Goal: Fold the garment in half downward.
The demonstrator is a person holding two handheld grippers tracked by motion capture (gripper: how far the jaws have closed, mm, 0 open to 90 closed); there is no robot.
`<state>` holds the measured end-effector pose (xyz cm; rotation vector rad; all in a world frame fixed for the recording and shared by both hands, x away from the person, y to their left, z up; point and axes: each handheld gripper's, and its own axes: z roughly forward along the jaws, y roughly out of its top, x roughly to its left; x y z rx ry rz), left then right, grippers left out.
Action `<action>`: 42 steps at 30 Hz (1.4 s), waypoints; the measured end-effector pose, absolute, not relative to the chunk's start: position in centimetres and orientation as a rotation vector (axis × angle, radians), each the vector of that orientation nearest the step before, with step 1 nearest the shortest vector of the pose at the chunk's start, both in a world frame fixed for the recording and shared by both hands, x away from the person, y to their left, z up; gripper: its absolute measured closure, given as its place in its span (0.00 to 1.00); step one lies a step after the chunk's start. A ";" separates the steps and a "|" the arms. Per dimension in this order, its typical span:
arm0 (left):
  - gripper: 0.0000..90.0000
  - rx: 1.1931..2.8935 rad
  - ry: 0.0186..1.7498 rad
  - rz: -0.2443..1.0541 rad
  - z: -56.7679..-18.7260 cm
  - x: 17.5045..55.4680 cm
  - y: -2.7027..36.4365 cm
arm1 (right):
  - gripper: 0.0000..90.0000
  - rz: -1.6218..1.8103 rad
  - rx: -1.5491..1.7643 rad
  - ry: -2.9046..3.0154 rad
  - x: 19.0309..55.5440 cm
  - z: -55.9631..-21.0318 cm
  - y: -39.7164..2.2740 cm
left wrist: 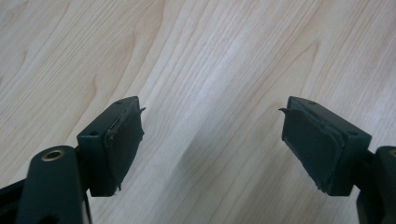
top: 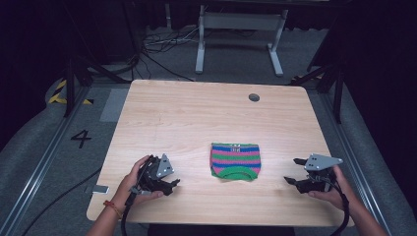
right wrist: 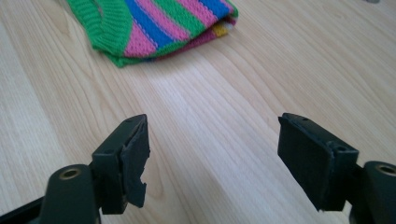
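A folded striped knit garment (top: 235,161) lay flat on the wooden table (top: 196,113), in the near half and somewhat right of centre; its stripes of green, pink and blue ran across the table from left to right, and its long axis lay the same way; its green ribbed, curved edge faced the person's side, while its straight edge with a small label faced the far side. The left gripper (top: 172,186), held in the left hand (top: 132,182), rested near the front edge, well apart from the garment on its left; its jaws pointed towards the garment; in the left gripper view they stood wide apart over bare wood, with nothing between the pads (left wrist: 122,142). The right gripper (top: 291,171), held in the right hand (top: 334,189), lay on the garment's right, likewise apart from it; its jaws pointed left towards the garment and stood wide apart, empty; in the right gripper view the garment (right wrist: 159,25) lay beyond them, untouched.
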<state>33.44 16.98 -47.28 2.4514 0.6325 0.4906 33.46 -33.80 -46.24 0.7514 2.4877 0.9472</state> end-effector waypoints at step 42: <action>0.15 2.211 1.050 0.379 -49.8 31.2 26.9 | 0.14 1.008 1.199 2.336 31.6 -50.7 -41.3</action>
